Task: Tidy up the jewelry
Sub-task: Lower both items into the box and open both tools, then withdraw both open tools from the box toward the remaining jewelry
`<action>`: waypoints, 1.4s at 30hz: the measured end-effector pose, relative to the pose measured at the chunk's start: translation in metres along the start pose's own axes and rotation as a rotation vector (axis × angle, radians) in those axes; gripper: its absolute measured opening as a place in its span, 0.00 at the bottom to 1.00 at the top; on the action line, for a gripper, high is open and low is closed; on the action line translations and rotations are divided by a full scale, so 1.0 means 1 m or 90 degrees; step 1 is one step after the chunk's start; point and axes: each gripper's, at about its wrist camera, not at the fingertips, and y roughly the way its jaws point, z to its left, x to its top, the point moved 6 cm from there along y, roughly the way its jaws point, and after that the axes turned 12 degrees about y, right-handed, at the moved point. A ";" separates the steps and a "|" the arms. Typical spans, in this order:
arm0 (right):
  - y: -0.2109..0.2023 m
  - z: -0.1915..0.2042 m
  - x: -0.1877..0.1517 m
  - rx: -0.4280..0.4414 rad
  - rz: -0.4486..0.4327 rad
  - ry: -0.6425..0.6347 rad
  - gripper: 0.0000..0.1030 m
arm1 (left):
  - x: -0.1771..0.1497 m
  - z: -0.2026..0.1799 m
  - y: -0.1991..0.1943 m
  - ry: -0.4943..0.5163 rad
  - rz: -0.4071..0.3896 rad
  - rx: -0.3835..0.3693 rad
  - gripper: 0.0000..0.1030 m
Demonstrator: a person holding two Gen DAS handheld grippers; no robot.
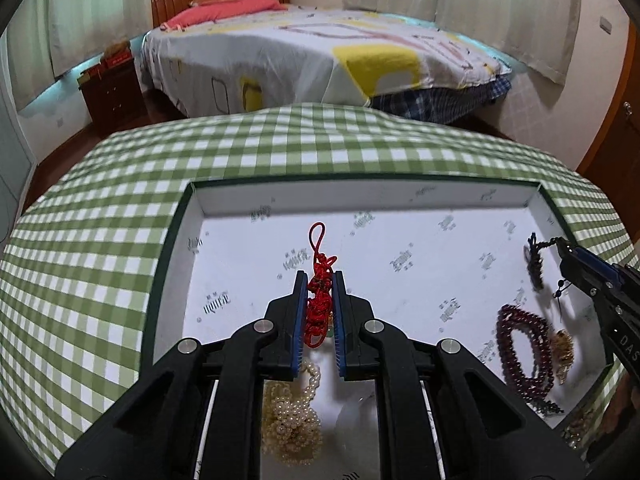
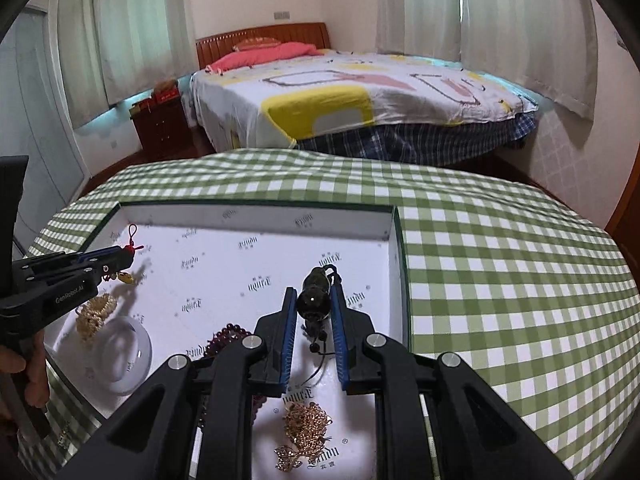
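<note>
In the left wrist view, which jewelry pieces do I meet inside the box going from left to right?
Pearl necklace → red knotted cord in the left gripper → dark red bead strand → gold chain.

Tabletop (image 1: 120, 208) fully covered by green-and-white checked cloth (image 2: 500, 280), some folds at far edge. One item directly on the cloth: shallow open box (image 1: 192, 200), white printed inside, dark green outside. Bare cloth left, right and far of it.
</note>
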 end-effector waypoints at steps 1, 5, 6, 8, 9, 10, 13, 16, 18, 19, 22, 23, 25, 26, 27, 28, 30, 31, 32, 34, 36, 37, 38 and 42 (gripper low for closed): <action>0.001 0.000 -0.001 -0.001 0.005 0.000 0.17 | -0.001 0.001 0.001 -0.002 0.003 0.000 0.15; 0.004 -0.002 -0.003 -0.002 0.015 0.002 0.18 | -0.005 0.002 0.003 -0.015 0.011 -0.004 0.34; 0.004 -0.003 -0.004 -0.003 0.016 0.002 0.18 | -0.006 0.002 0.002 -0.018 0.009 -0.006 0.38; 0.003 -0.003 -0.004 -0.006 0.015 0.002 0.20 | -0.007 0.003 0.001 -0.020 0.007 -0.006 0.43; 0.003 -0.004 -0.005 -0.005 0.016 0.003 0.20 | -0.007 0.002 0.000 -0.021 0.006 -0.006 0.45; 0.002 -0.004 -0.006 -0.005 0.016 0.004 0.20 | -0.008 0.002 0.000 -0.022 0.005 -0.007 0.46; -0.002 -0.003 -0.006 -0.002 0.008 0.005 0.21 | -0.010 0.004 -0.007 -0.029 -0.002 -0.012 0.50; -0.010 -0.001 -0.005 0.000 -0.005 0.007 0.21 | -0.013 0.006 -0.021 -0.033 -0.024 -0.016 0.52; -0.015 0.001 -0.005 0.004 -0.015 0.007 0.21 | -0.014 0.008 -0.033 -0.035 -0.044 -0.017 0.54; -0.020 0.003 -0.005 0.006 -0.023 0.005 0.21 | -0.014 0.008 -0.040 -0.035 -0.056 -0.017 0.55; -0.035 0.011 -0.004 0.011 -0.051 -0.002 0.21 | -0.016 0.010 -0.063 -0.030 -0.097 -0.008 0.56; -0.040 0.013 -0.003 0.014 -0.059 -0.002 0.21 | -0.017 0.010 -0.071 -0.029 -0.110 -0.003 0.56; -0.050 0.019 -0.003 0.021 -0.075 -0.001 0.21 | -0.019 0.012 -0.087 -0.028 -0.137 0.005 0.56; -0.053 0.021 -0.003 0.023 -0.080 -0.001 0.21 | -0.020 0.013 -0.093 -0.029 -0.147 0.006 0.56; -0.059 0.024 -0.004 0.027 -0.087 0.000 0.21 | -0.021 0.014 -0.102 -0.030 -0.159 0.012 0.56; -0.063 0.026 -0.004 0.028 -0.092 -0.001 0.21 | -0.022 0.014 -0.108 -0.030 -0.167 0.017 0.56; -0.071 0.032 -0.006 0.030 -0.101 -0.004 0.21 | -0.025 0.015 -0.121 -0.030 -0.183 0.027 0.56; -0.075 0.034 -0.008 0.030 -0.106 -0.006 0.21 | -0.028 0.016 -0.125 -0.030 -0.186 0.030 0.56; -0.078 0.035 -0.009 0.030 -0.109 -0.007 0.21 | -0.030 0.015 -0.129 -0.030 -0.189 0.033 0.56; -0.086 0.038 -0.015 0.031 -0.114 -0.008 0.21 | -0.037 0.014 -0.137 -0.032 -0.191 0.036 0.56; -0.092 0.041 -0.021 0.033 -0.115 -0.007 0.21 | -0.045 0.013 -0.144 -0.033 -0.190 0.039 0.56; -0.096 0.042 -0.027 0.034 -0.115 -0.006 0.21 | -0.050 0.013 -0.147 -0.033 -0.188 0.040 0.56; -0.098 0.042 -0.030 0.035 -0.114 -0.005 0.21 | -0.056 0.011 -0.150 -0.033 -0.186 0.041 0.56; -0.107 0.043 -0.052 0.035 -0.105 -0.003 0.21 | -0.079 0.003 -0.158 -0.029 -0.177 0.045 0.56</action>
